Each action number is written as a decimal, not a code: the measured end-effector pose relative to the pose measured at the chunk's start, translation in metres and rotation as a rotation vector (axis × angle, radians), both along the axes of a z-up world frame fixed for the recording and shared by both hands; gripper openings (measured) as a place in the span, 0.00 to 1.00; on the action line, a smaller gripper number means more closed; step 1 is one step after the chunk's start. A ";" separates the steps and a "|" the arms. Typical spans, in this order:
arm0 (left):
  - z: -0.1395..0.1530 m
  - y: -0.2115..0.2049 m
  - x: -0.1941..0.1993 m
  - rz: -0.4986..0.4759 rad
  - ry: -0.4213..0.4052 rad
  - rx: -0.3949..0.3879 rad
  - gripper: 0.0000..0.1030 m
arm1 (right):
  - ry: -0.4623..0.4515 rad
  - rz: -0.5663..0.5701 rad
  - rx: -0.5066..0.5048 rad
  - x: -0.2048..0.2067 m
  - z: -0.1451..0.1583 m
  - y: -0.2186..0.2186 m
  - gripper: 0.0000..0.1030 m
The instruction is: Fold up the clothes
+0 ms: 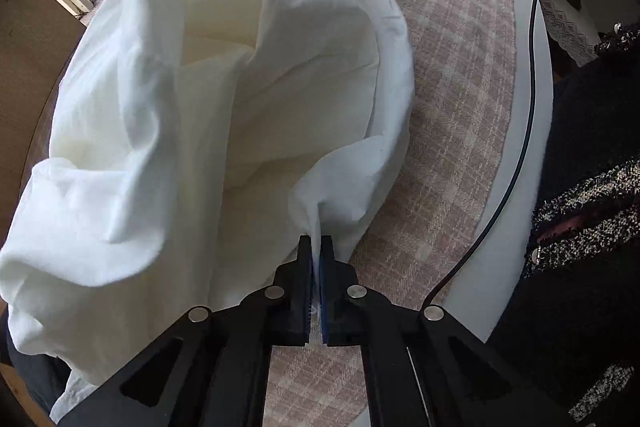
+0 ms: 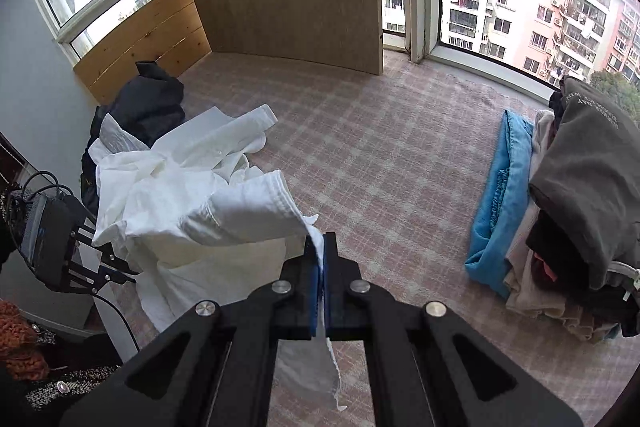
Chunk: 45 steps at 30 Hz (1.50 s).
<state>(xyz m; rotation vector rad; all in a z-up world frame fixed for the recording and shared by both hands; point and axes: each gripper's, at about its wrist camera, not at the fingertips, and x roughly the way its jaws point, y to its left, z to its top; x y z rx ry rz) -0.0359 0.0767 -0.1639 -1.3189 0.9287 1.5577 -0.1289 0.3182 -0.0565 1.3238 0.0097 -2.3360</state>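
The left gripper (image 1: 316, 247) and right gripper (image 2: 323, 247) are each clamping an edge of the crumpled white cotton garment (image 2: 192, 195), which is sagging leftward in frame over the pink checked carpet (image 2: 380, 155).

A white garment (image 2: 192, 203) (crumpled, thin cotton) hangs bunched above the pink checked cloth, partly resting on it.

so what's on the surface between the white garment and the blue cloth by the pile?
Nothing. In the right wrist view, only bare checked cover runs from the white garment to the blue cloth.
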 end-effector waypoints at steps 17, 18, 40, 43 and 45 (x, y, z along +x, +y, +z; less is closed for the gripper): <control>0.125 -0.077 0.033 0.270 0.180 0.285 0.02 | -0.009 -0.180 -0.193 0.036 0.022 0.047 0.01; 0.109 -0.075 0.040 0.262 0.128 0.270 0.03 | -0.026 -0.183 -0.194 0.037 0.014 0.047 0.01; 0.008 -0.042 0.033 -0.001 0.078 0.058 0.43 | -0.088 -0.180 -0.155 0.047 -0.013 0.039 0.01; -0.020 -0.038 0.032 -0.015 0.096 -0.012 0.43 | -0.089 -0.179 -0.156 0.047 -0.014 0.037 0.01; -0.038 -0.039 0.027 -0.004 0.103 -0.061 0.33 | -0.088 -0.173 -0.147 0.047 -0.014 0.034 0.01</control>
